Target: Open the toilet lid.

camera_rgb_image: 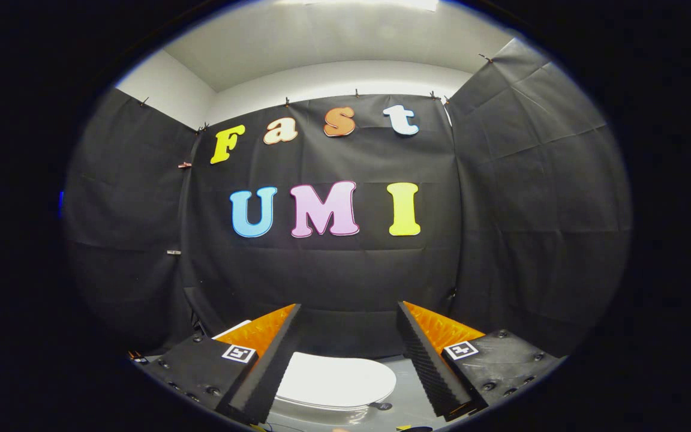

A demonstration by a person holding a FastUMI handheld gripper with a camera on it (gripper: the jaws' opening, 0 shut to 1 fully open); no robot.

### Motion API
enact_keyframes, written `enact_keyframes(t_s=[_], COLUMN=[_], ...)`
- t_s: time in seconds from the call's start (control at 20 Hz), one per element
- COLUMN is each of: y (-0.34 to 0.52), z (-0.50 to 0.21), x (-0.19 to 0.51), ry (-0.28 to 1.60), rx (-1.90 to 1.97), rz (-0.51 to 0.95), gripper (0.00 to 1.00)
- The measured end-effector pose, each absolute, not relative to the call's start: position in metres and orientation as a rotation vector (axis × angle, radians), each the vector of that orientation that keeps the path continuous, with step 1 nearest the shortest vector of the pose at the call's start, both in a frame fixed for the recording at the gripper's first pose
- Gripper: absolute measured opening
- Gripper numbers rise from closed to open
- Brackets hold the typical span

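Nearest, the hand-held gripper (348,360) has its two fingers spread wide apart with nothing held between them. Seen in the gap between the fingers and just ahead of them lies the toilet lid (336,381), a white rounded slab that looks to be lying flat and closed, its front edge curving toward the right finger. The fingers appear to hover above it and apart from it rather than touching. A small dark item (383,406) sits on the pale floor (405,372) just beside the lid's rim; what it is I cannot tell.

Beyond the lid rises the black cloth wall (333,276), pinned along its top, with a pale ceiling (333,42) above.

As a judgement, the lid is smooth and thin, so fingers coming down on its flat top would likely skid rather than catch; reaching under the rim off-centre could let it slip free and drop back.

The left finger covers the lid's left side, and the hinge, the bowl and the seat beneath cannot be made out.
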State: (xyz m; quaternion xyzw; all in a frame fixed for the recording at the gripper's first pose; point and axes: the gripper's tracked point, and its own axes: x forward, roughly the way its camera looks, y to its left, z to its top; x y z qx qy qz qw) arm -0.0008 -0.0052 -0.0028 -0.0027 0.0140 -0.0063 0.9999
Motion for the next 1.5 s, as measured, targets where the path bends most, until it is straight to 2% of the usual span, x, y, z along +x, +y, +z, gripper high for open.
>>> enact_keyframes(t_s=[0.45, 0.95, 1.5], y=[-0.008, -0.025, -0.104], z=[-0.005, -0.012, -0.105], x=[0.005, 0.023, 0.053], ry=[0.030, 0.028, 0.168], rx=[-0.007, 0.005, 0.253], rz=[-0.021, -0.106, -0.241], gripper=[0.98, 0.98, 0.98])
